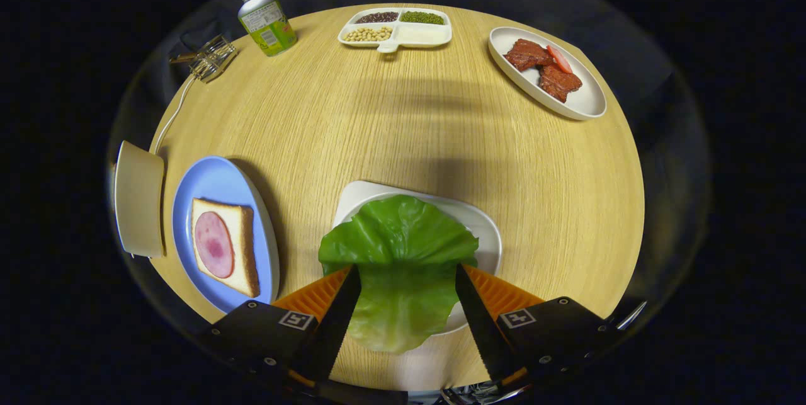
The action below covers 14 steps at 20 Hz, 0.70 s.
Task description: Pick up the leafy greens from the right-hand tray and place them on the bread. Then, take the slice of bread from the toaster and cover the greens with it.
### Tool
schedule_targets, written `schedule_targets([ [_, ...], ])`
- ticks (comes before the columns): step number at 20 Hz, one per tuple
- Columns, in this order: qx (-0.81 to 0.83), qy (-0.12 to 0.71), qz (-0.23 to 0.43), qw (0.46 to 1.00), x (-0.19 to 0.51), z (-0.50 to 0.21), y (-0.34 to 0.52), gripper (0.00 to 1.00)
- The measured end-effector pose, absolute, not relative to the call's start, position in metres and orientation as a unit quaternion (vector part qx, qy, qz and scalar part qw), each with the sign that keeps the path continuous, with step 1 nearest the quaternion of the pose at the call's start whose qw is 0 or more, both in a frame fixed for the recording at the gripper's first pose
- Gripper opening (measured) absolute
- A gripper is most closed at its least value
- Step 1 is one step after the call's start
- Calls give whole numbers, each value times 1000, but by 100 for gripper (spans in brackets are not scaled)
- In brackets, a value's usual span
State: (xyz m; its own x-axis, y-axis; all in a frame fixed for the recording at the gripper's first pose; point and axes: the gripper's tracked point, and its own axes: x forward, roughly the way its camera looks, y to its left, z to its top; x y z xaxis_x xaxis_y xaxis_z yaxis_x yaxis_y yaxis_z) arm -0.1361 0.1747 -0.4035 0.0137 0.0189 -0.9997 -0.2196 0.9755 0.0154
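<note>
Green, crinkled lettuce leaf (pixel 403 266) is draped over a white tray (pixel 485 232), flanked by the wide-set tongs (pixel 408 282). Left of it, ham-topped bread (pixel 223 246) is held on a blue plate (pixel 214 184).

No legible text anywhere. Label on green can (pixel 267 29) at far edge of surface (pixel 409 121): print too small to read. Square black-and-white coded markers on both gripper (pixel 408 279) finger mounts: patterns only, no letters or numbers.

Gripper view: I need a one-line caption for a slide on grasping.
Tool fingers flank a lettuce leaf on its white tray; ham-topped bread waits beside it.
</note>
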Motion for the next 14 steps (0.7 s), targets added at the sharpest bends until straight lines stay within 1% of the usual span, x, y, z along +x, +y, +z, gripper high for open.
schedule_targets([
  [3,-59,702,75,706,-139,-410,179,89],
  [4,-56,704,69,705,-139,-410,180,86],
  [9,-45,706,58,704,-138,-409,175,83],
  [12,-30,709,38,704,-136,-409,169,65],
  [14,-20,703,22,710,-135,-408,166,46],
])
